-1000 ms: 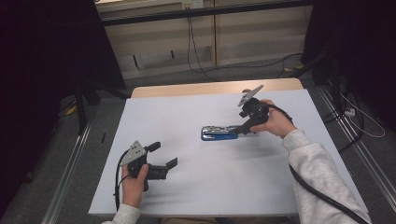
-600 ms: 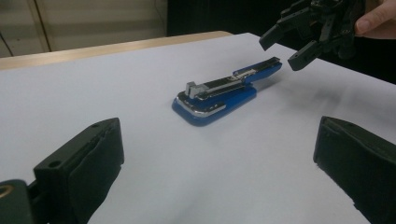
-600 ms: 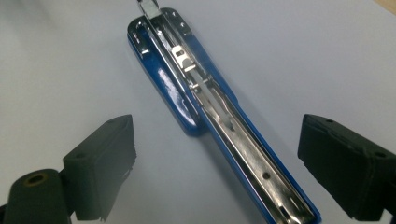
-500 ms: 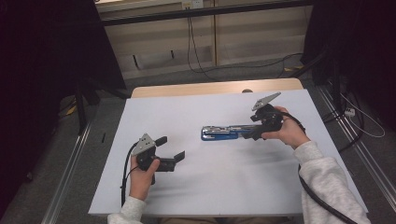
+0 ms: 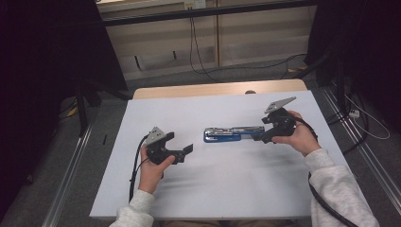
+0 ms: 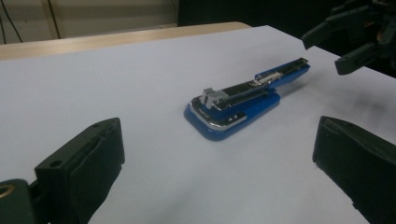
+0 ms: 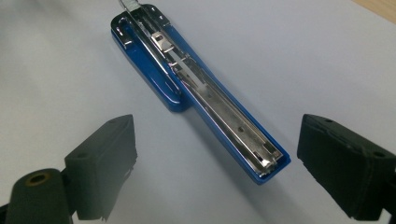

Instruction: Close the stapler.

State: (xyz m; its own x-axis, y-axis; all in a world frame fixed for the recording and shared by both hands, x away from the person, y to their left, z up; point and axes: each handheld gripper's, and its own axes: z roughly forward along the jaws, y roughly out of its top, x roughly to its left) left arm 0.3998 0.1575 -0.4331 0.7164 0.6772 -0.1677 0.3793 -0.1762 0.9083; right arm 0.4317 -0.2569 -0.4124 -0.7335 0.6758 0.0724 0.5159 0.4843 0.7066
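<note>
A blue stapler with a shiny metal rail lies folded open and flat on the white table top, near its middle. My right gripper stands open just off the stapler's right end, with the tip of the stapler lying between its jaws and touching neither. My left gripper is open too and sits a short way left of the stapler, pointing at it. In the left gripper view the stapler lies ahead, and the right gripper hovers beyond its far end.
A wooden strip runs along the table's far edge. Metal rails flank the table on the floor. Cables trail across the floor behind it.
The right gripper has drawn back to the right, toward the stapler's tip. The left gripper has moved forward and to the right, closer to the stapler. The stapler has stayed put.
</note>
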